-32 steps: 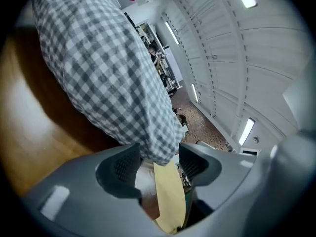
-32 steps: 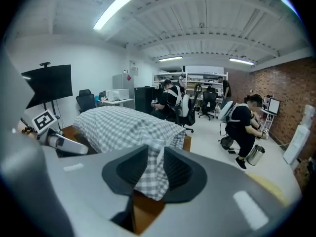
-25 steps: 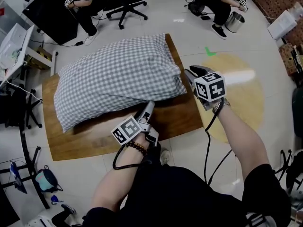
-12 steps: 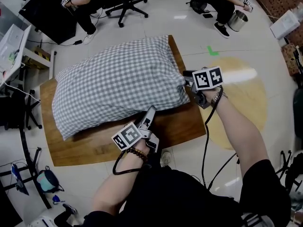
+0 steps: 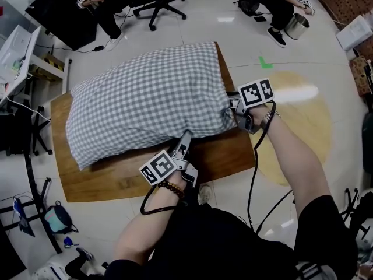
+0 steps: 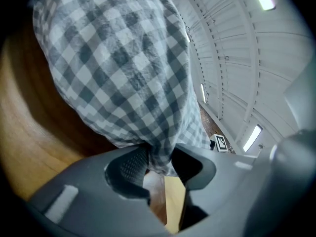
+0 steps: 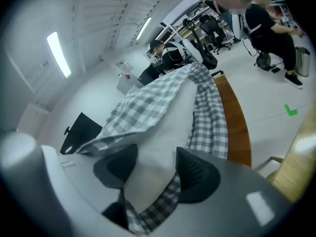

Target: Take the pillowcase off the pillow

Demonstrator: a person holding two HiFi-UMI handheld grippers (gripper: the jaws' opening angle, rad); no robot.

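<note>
Room: we see a wooden table [image 5: 116, 179] on a pale floor [image 5: 233, 37].
Left gripper [image 6: 159, 163]: our jaws are closing, pinching a fold of the checked pillowcase [image 6: 123, 68] at its near edge.
Right gripper [image 7: 154, 171]: jaws opening; the white pillow [image 7: 165, 125] sits between them at the case's open end.
Pillowcase: covers the pillow, lying across the table.

A grey-and-white checked pillowcase [image 5: 145, 109] lies plump and flat across the wooden worktop [image 5: 116, 179], not yet off the pillow [image 7: 160, 127], whose white surface shows only at the case's open right-hand end, between parted fabric edges.
</note>
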